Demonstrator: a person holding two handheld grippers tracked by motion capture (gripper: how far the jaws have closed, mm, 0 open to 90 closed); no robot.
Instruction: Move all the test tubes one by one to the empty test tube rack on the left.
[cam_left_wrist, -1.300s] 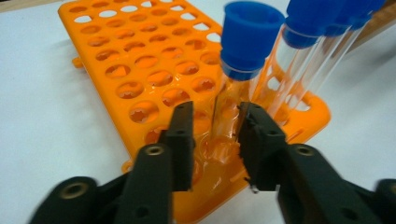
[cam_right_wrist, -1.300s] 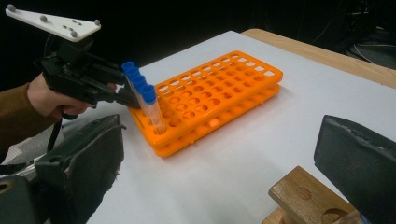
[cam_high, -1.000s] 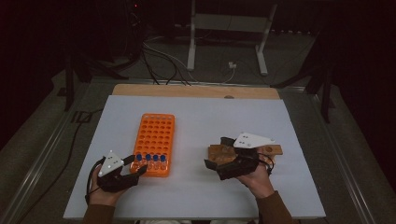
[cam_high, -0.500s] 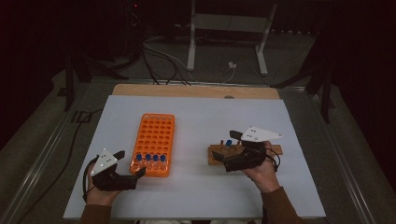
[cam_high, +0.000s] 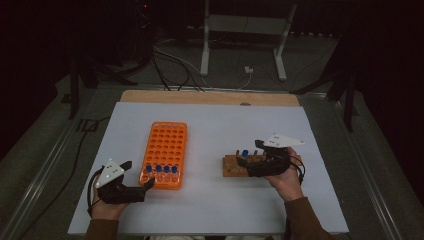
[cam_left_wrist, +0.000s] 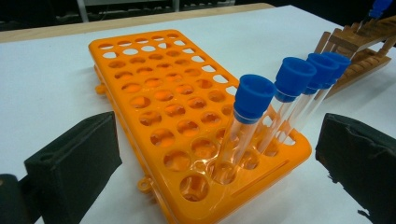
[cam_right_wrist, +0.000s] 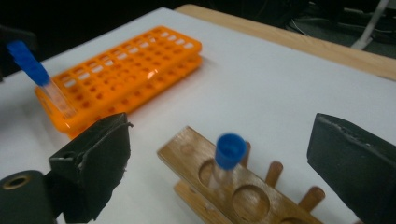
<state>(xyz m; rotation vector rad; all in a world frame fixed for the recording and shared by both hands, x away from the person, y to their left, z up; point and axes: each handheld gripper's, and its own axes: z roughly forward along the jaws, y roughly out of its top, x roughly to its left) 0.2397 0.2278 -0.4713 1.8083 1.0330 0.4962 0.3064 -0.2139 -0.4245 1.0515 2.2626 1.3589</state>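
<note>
Leftward moved the right hand-held gripper (cam_high: 248, 161), jaws closing (yet empty) around a blue-capped tube (cam_right_wrist: 227, 159) for transfer; left hand-held gripper (cam_high: 148, 185) released.

Left tool (cam_high: 148, 184) low, jaws wide (just opened), right tool (cam_high: 240, 161) open, narrowing slightly

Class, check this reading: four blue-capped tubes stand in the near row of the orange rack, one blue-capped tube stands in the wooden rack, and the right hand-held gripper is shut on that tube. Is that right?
Not quite. The right hand-held gripper is open: the right gripper view shows its jaws standing wide on either side of the blue-capped tube in the wooden rack, touching nothing. The rest holds.
</note>
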